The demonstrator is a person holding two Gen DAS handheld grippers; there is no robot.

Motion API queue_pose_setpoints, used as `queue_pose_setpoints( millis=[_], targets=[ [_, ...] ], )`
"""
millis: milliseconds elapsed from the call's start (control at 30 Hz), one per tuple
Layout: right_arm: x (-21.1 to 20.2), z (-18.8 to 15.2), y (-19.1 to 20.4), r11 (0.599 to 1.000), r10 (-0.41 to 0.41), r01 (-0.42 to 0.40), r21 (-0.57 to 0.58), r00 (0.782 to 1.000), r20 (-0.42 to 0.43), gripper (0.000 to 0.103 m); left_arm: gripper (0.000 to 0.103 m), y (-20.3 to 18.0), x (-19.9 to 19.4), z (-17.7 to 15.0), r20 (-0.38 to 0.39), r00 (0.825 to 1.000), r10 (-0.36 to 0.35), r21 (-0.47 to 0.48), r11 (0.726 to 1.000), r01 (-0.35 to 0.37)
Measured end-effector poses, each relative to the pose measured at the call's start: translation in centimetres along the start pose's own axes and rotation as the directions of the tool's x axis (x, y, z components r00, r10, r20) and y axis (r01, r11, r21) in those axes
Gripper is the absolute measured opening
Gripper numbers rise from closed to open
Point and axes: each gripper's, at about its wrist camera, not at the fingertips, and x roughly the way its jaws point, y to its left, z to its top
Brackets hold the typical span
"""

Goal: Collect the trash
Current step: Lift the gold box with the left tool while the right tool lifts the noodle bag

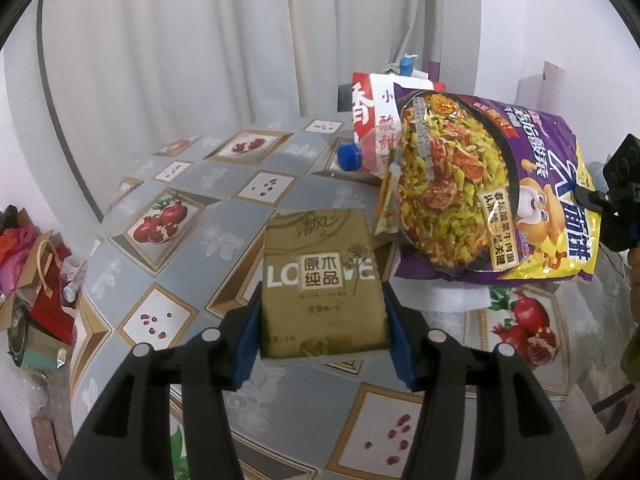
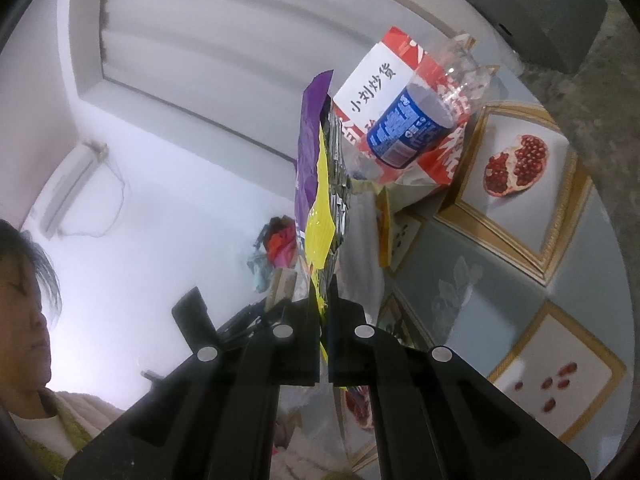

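Left wrist: gold tissue pack (image 1: pixel 324 284) gripped, right wrist: purple noodle bag (image 2: pixel 316 208) pinched

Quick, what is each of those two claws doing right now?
Left gripper: closed on the gold tissue pack, held above the table.
Right gripper: shut on the edge of the purple and yellow noodle bag.

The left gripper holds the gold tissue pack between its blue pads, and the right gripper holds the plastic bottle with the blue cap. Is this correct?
One part is wrong. The right gripper is shut on the edge of the purple and yellow noodle bag, not on the plastic bottle, which lies on the table; the right wrist view shows this. The left gripper does hold the gold tissue pack.
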Motion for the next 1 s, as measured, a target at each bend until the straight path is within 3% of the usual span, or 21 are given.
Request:
queue_pose_setpoints(
  millis=[433, 1000],
  targets=[
    [-4.3, -1.3, 0.3, 1.000, -0.008, 0.006, 0.017, 0.994, 0.111, 0.001, 0.053, -3.7, -2.2, 1.4, 0.038, 0.999, 0.010, 0.056, 0.998, -0.012],
    [-10.8, -3.3, 0.1, 0.999, -0.031, 0.027, 0.020, 0.969, 0.244, 0.001, 0.053, -10.6, -4.5, 5.0, 0.091, 0.994, -0.058, 0.147, 0.988, 0.045]
  ],
)
